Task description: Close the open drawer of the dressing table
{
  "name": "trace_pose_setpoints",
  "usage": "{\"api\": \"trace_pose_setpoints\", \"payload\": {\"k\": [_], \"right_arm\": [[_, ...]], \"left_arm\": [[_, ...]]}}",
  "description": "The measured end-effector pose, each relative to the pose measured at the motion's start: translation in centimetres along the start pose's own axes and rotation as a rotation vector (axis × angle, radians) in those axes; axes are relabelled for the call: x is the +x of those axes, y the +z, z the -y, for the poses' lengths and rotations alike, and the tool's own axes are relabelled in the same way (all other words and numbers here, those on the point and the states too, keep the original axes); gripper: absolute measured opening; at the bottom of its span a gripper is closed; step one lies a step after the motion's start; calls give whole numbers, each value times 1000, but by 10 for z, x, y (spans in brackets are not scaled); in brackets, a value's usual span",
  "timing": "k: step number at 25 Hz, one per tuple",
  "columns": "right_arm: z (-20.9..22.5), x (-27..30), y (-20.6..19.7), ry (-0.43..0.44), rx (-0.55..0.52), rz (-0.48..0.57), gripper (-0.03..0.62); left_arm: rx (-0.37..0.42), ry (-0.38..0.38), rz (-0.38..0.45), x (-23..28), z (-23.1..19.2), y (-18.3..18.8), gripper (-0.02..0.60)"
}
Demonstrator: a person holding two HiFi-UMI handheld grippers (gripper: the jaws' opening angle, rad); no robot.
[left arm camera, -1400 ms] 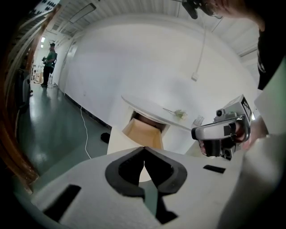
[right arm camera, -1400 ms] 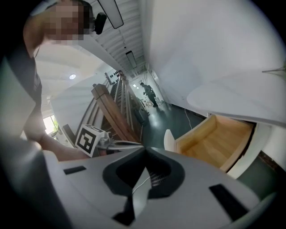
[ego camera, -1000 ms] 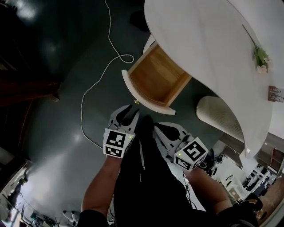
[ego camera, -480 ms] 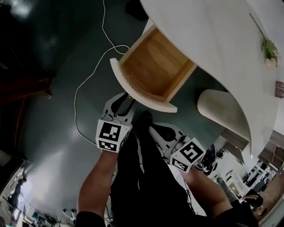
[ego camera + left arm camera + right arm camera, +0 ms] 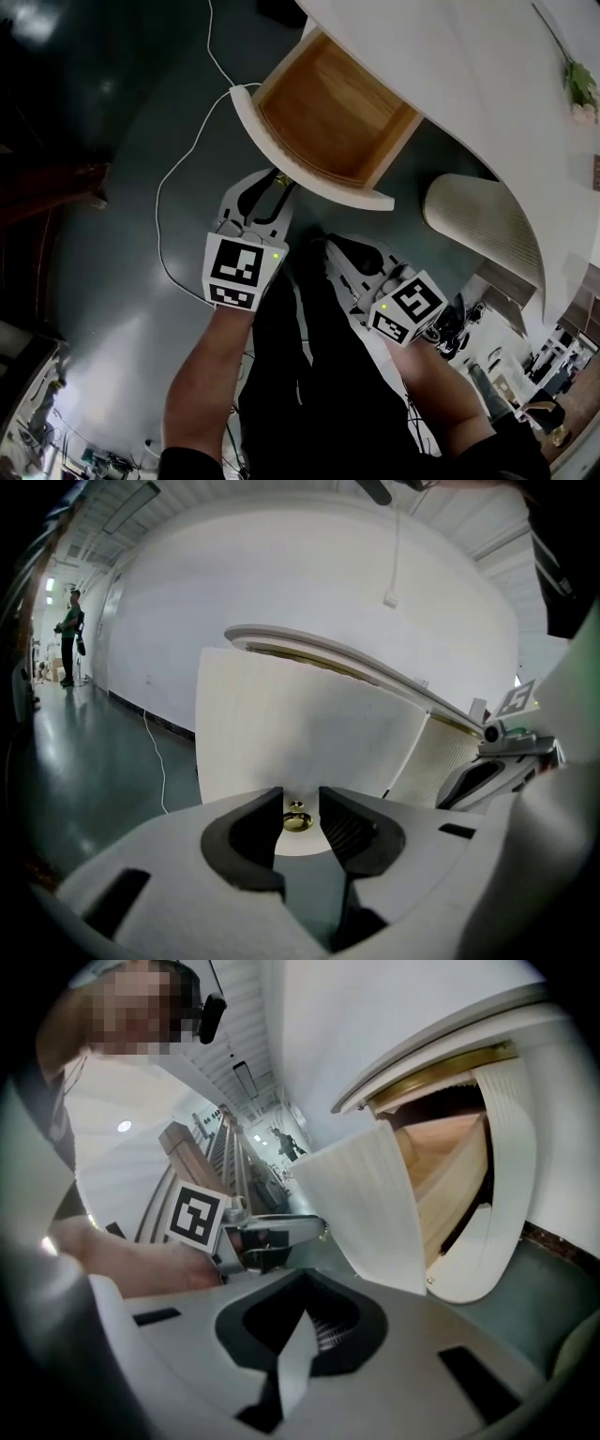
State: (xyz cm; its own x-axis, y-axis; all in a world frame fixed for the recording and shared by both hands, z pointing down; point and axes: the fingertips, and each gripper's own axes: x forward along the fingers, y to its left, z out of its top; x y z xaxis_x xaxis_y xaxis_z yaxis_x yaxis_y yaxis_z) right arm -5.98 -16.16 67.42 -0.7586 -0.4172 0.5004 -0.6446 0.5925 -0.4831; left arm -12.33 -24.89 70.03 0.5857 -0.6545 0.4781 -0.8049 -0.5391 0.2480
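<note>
A dark green floor (image 5: 103,150) fills the left of the head view, with a white cable (image 5: 167,187) snaking across it. The white desk (image 5: 469,75) takes the upper right, and a flower stem (image 5: 577,84) lies at its far right edge. The drawer (image 5: 328,112) stands pulled out at the top centre, its wooden inside bare and its curved white front (image 5: 319,186) towards the person. A ribbed cream piece (image 5: 478,225) sits right of it. The left gripper (image 5: 270,187) reaches the drawer front at centre left, its tips to either side of the small brass knob (image 5: 280,178). The right gripper (image 5: 342,246) hangs lower, right of centre, apart from the drawer.

In the left gripper view the pale drawer front (image 5: 300,724) fills the middle before a white wall. The left gripper (image 5: 300,803) has its jaws apart, and they have just been closing. The knob (image 5: 297,821) sits in the gap between the tips, and neither pad presses on it. A person (image 5: 70,635) stands far off at the left edge.

In the right gripper view the drawer (image 5: 450,1180) juts from under the desk edge (image 5: 431,1044) at upper right, ribbed front (image 5: 375,1213) towards the camera. The right gripper (image 5: 305,1283) seems clenched, its dark pads meeting at the tips with nothing between them. The left gripper (image 5: 281,1232) shows at centre left by the drawer front.
</note>
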Motion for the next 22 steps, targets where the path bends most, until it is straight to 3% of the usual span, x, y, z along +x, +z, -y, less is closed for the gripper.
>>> {"api": "trace_pose_setpoints", "payload": {"k": [11, 22], "right_arm": [[54, -16, 44, -114, 26, 114, 6], [88, -42, 27, -144, 66, 87, 6]], "left_arm": [[16, -3, -38, 45, -1, 26, 121], [26, -7, -22, 98, -1, 57, 123]]}}
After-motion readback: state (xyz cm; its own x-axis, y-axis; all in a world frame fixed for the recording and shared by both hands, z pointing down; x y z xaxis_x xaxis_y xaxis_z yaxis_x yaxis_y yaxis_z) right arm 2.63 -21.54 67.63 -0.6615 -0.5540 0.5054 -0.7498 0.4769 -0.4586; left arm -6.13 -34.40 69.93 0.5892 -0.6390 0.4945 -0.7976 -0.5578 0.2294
